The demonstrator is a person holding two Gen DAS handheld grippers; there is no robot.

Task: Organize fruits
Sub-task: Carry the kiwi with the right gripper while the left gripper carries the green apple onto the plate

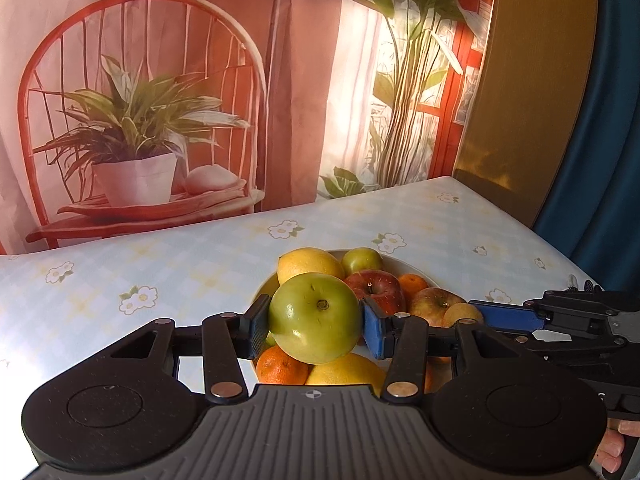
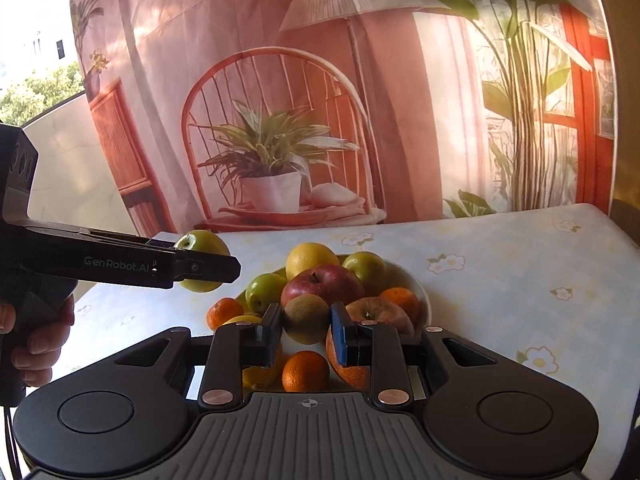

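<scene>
My left gripper [image 1: 315, 328] is shut on a green apple [image 1: 314, 318], held above a white bowl [image 1: 412, 267] heaped with fruit. From the right wrist view that left gripper [image 2: 218, 269] hangs to the left of the bowl [image 2: 421, 286], the green apple [image 2: 200, 244] showing above and below its fingers. My right gripper [image 2: 306, 329] is shut on a brown kiwi [image 2: 306, 317] just over the pile. In the bowl lie a lemon [image 2: 312, 258], a red apple [image 2: 322, 282], two green apples, a red-yellow apple [image 2: 380, 314] and several oranges. In the left wrist view the right gripper [image 1: 476, 310] reaches in from the right.
The bowl stands on a table with a pale floral cloth [image 2: 500, 280]. A printed backdrop [image 2: 280, 120] of a chair and plants hangs right behind the table's far edge. A person's hand [image 2: 36, 344] holds the left gripper's handle. Bare cloth lies left and right of the bowl.
</scene>
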